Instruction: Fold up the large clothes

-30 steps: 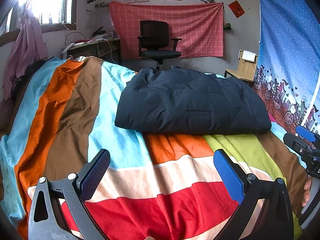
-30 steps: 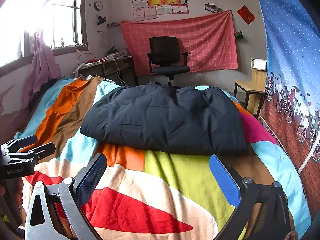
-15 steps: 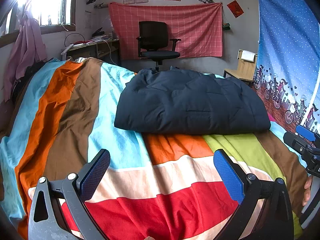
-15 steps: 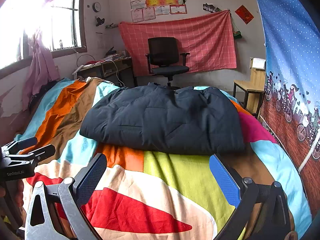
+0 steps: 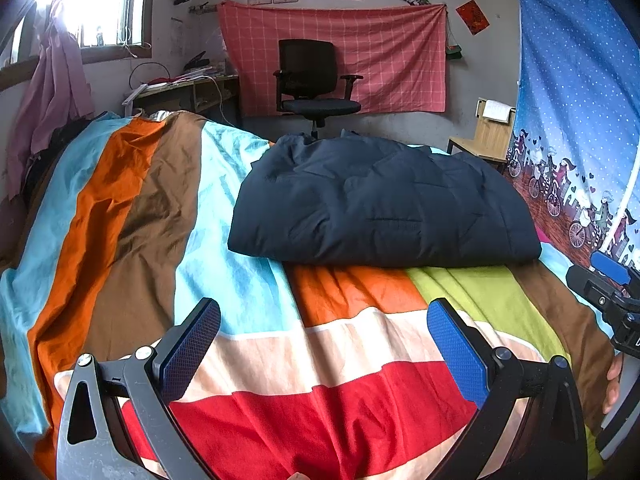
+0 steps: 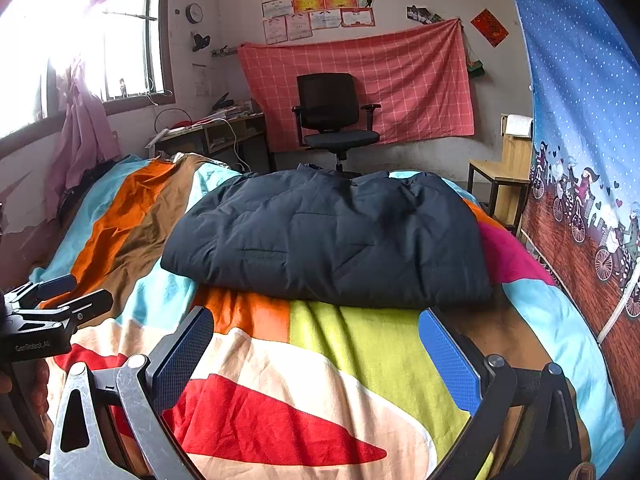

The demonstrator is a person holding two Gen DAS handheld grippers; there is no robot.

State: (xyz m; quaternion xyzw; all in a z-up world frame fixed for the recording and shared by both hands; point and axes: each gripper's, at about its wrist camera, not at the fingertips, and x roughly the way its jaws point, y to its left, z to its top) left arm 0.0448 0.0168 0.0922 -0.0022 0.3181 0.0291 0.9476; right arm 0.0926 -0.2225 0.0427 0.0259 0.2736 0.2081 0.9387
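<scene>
Coat: a big dark blue puffy coat (image 5: pixel 380 204) lay folded in a neat pile on the bed (image 5: pixel 132 216), toward the far end. It rested on the striped bed cover (image 6: pixel 360 364).

Left hand-held gripper: the left hand-held gripper (image 5: pixel 324 344) was held low over the near part of the bed, pointing at the coat. Its two blue pads (image 5: pixel 456 354) were wide apart, with nothing between them. It was well short of the coat.

Right hand-held gripper: the right hand-held gripper (image 6: pixel 316 350) was also low over the bed cover, aimed at the coat. Its blue pads (image 6: pixel 448 362) were wide apart and held nothing. It sat just before the coat's near edge.

Side by side: each gripper showed at the edge of the other's view, level with it.

Room: a black chair (image 6: pixel 334 120) stood past the bed, before a red checked cloth (image 6: pixel 400 80) on the wall.
</scene>
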